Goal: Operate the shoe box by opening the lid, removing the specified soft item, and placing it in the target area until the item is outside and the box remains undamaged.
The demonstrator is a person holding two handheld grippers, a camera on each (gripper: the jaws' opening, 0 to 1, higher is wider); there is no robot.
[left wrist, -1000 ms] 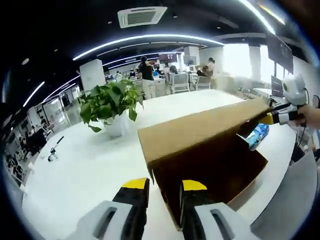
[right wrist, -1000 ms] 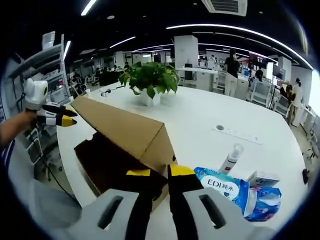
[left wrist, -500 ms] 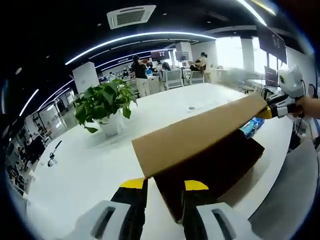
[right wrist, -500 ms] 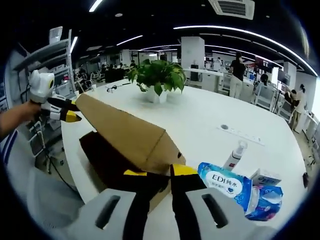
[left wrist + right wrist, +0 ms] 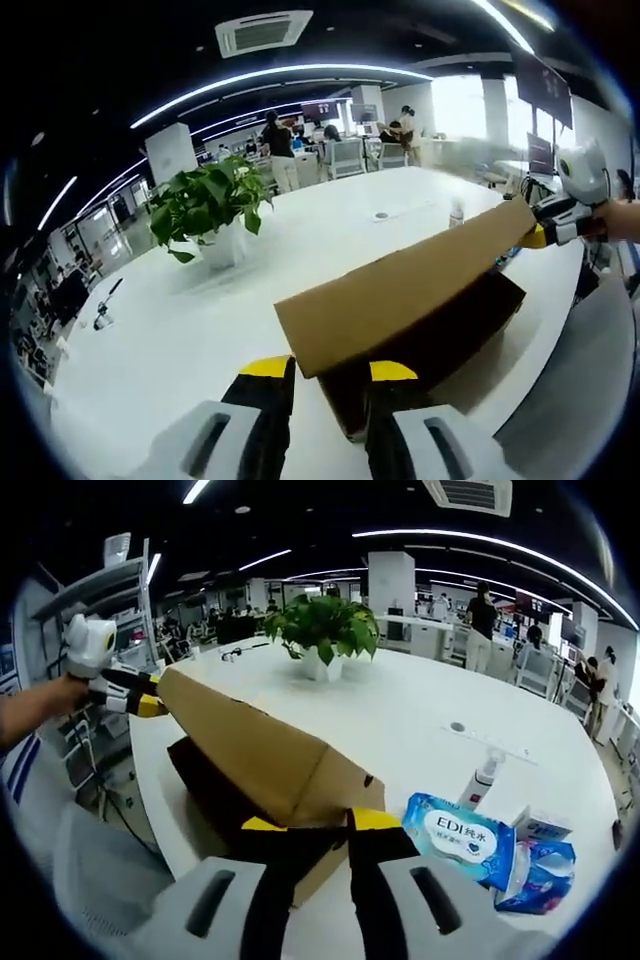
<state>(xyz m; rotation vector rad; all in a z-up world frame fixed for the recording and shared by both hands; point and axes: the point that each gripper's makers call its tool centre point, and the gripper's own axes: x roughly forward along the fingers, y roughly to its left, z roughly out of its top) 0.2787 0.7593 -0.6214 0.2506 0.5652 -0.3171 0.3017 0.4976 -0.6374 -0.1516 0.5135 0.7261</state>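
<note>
Lid (image 5: 400, 300) lower than a second ago, tilted down over box (image 5: 215, 785).
Held at opposite ends: left gripper (image 5: 330, 372) and right gripper (image 5: 320, 822) each nipped onto a lid corner, jaws near-closed. Box at 6 o'clock on table (image 5: 180, 320). Suggests reclosing or regrip. Interior dark; soft item unseen. Wipes pack (image 5: 460, 842) at 4 o'clock.

Blue wipes pack (image 5: 463, 837): "EDI", then Chinese characters "纯水". No other legible text.
</note>
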